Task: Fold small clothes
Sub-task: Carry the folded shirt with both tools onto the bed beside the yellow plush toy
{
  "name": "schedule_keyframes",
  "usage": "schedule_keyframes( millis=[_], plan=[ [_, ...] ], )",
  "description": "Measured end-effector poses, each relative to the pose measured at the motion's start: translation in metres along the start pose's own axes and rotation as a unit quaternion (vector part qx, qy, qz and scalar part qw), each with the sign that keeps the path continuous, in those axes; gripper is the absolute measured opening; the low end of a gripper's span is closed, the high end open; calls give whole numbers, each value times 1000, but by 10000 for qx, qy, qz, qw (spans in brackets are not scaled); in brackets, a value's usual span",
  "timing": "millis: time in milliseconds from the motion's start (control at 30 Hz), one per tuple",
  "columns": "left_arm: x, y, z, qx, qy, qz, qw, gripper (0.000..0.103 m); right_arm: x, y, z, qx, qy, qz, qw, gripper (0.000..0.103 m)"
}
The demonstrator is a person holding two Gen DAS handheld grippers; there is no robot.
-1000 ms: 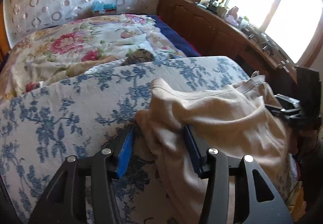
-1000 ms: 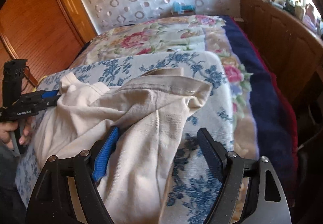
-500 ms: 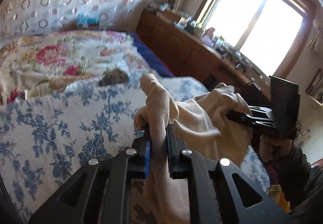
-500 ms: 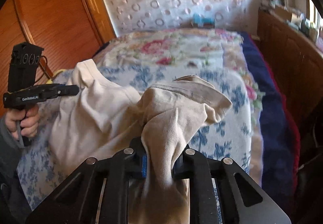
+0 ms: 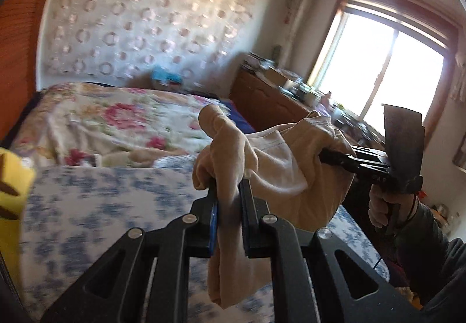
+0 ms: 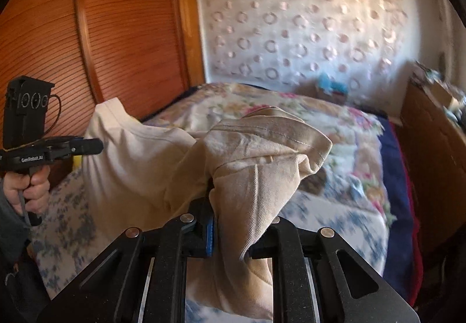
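A small beige garment (image 5: 279,168) hangs in the air between both grippers above the bed. My left gripper (image 5: 228,192) is shut on one bunched edge of it. My right gripper (image 6: 233,206) is shut on another edge, where the cloth (image 6: 256,166) drapes over the fingers. The right gripper also shows in the left wrist view (image 5: 335,157), with cloth around its tips. The left gripper shows in the right wrist view (image 6: 96,145), clamped on the pale neckline side (image 6: 131,154).
The bed has a blue-flowered sheet (image 5: 96,206) in front and a pink-flowered quilt (image 5: 116,122) behind. A wooden cabinet (image 5: 262,101) with clutter runs under the window on the right. A wooden wardrobe (image 6: 102,40) stands left. A yellow object (image 5: 11,186) sits at the far left.
Both grippers closed on the garment a second ago and have since lifted it off the bed; it now hangs between them in the air.
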State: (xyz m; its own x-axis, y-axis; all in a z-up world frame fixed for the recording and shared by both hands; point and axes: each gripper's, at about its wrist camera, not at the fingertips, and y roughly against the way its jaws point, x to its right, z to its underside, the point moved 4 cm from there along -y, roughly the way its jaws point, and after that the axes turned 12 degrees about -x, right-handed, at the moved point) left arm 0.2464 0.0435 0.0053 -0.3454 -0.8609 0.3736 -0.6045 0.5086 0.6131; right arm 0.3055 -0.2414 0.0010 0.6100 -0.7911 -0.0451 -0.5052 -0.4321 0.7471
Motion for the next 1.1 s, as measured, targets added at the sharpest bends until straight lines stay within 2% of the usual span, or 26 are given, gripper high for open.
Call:
schedule_keyframes(
  millis=[167,300,433,500,567,767,900,1000,1067,1100],
  plan=[
    [-51,31,19,240,326,-578,9975,9,-43,-36,-42,-12,462,-287,9985,13],
    [-90,42,44,367,767,-843,9928,9,-81,-75,-78,-155,925,-456,9945,13],
    [-133,53,73,517,1312,-1081,9841,9,-130,-120,-114,-334,1536,-583,9859,13],
    [-150,49,87,407,1552,-1324,9781,9,-150,-141,-125,-431,1780,-635,9810,13],
    [-168,50,101,454,1826,-1367,9726,9,-173,-169,-140,-561,2038,-666,9751,13],
    [-193,54,116,649,2166,-1580,9612,9,-230,-237,-165,-781,2565,-781,9602,12],
    [-204,48,126,533,2338,-1721,9554,9,-253,-266,-175,-888,2672,-880,9555,13],
    [-209,40,133,385,2425,-1786,9528,10,-257,-291,-179,-1044,2556,-799,9578,19],
    [-211,36,138,307,2443,-1895,9505,10,-251,-301,-184,-1045,2302,-571,9658,42],
    [-211,37,139,288,2443,-1903,9504,10,-246,-303,-188,-1009,2151,-528,9699,47]
  ],
)
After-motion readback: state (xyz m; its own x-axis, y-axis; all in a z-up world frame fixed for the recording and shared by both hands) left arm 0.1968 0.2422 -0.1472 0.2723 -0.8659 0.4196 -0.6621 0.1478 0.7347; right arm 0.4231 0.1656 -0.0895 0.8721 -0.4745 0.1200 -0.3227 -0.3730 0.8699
